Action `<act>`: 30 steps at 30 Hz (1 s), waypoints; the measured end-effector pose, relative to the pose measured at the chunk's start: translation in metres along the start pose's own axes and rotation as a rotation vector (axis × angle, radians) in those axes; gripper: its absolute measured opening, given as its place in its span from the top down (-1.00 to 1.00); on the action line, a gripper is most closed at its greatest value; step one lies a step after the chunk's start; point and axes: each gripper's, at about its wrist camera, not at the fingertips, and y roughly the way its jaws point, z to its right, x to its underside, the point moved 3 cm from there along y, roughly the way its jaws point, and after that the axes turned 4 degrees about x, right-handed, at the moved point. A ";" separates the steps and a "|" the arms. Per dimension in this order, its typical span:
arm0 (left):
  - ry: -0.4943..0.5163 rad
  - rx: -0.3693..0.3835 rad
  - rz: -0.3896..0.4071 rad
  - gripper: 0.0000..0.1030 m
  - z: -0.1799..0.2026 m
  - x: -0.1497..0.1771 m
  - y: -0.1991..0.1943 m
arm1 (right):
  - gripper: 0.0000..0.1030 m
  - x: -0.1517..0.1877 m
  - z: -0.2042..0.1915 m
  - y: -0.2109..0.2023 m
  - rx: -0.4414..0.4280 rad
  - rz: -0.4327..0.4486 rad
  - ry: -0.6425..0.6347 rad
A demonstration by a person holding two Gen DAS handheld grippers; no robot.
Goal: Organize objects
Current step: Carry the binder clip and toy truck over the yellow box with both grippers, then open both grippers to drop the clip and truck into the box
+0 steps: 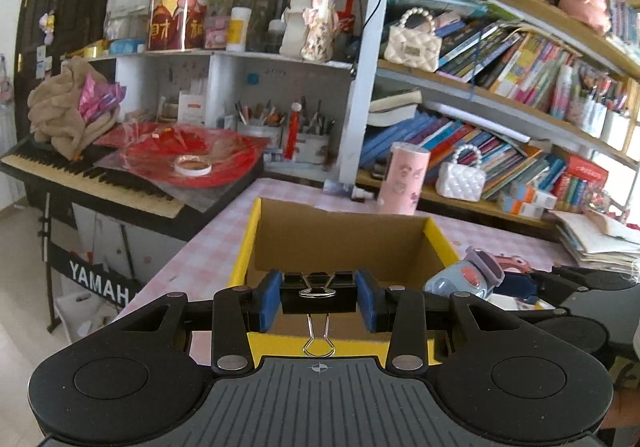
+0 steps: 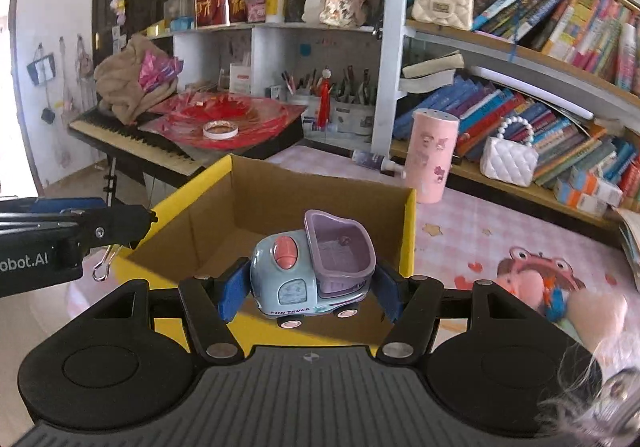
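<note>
Currently yellow-rimmed cardboard box (image 2: 280, 199) looks empty inside; left tool (image 1: 319, 301) clenches a black binder clip (image 1: 319, 294), right tool (image 2: 310, 293) a plastic toy truck (image 2: 312, 267).

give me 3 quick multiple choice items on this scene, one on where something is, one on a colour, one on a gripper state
1. Where does the pink tumbler stand?
A. inside the box
B. on the table beyond the box
C. on the keyboard

2. What colour is the cardboard box outside?
A. yellow
B. green
C. white

3. What is the left hand-held gripper doing?
A. open, empty
B. shut on a toy truck
C. shut on a binder clip

Answers:
1 B, it stands on the checked cloth past the box's far wall.
2 A, its rim and sides are yellow.
3 C, blue pads press the black clip.
</note>
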 end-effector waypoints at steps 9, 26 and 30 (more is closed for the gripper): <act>-0.010 -0.070 -0.081 0.26 0.004 0.003 0.056 | -0.21 -0.004 0.006 0.071 -0.079 -0.085 -0.179; -0.001 -0.124 -0.216 0.26 0.019 0.020 0.129 | -0.21 -0.008 0.021 0.143 -0.167 -0.283 -0.502; -0.005 -0.134 -0.224 0.26 0.023 0.022 0.136 | -0.23 -0.007 0.024 0.144 -0.189 -0.292 -0.542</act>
